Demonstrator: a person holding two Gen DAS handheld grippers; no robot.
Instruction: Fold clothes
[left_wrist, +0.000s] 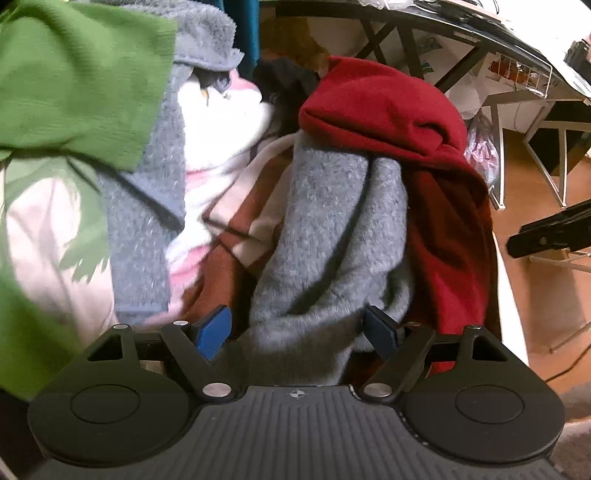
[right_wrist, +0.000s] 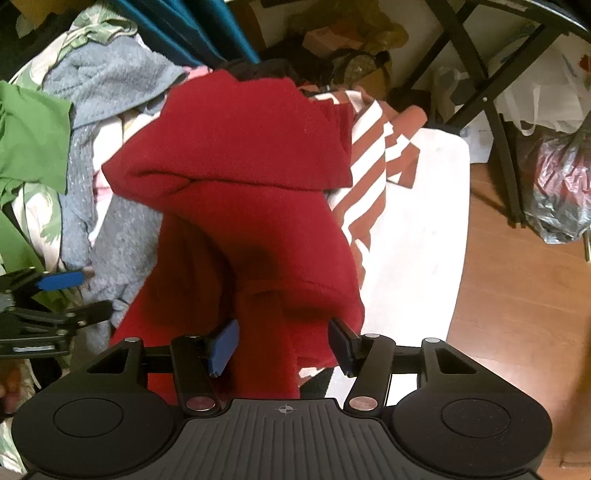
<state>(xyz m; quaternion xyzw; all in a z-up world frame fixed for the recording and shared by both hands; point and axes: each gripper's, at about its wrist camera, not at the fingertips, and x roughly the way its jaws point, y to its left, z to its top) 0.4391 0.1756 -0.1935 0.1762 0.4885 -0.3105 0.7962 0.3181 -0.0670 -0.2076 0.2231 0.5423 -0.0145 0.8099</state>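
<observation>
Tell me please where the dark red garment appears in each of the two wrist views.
Left wrist view: the dark red garment lies right of centre, over the grey fuzzy garment.
Right wrist view: it fills the centre, reaching down between the right tool fingers.
Shared landmark: the green cloth, at the left edge in both.

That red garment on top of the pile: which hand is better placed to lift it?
Probably the right: its tongs stand open around the red garment. The left tongs straddle the grey fleece.
</observation>
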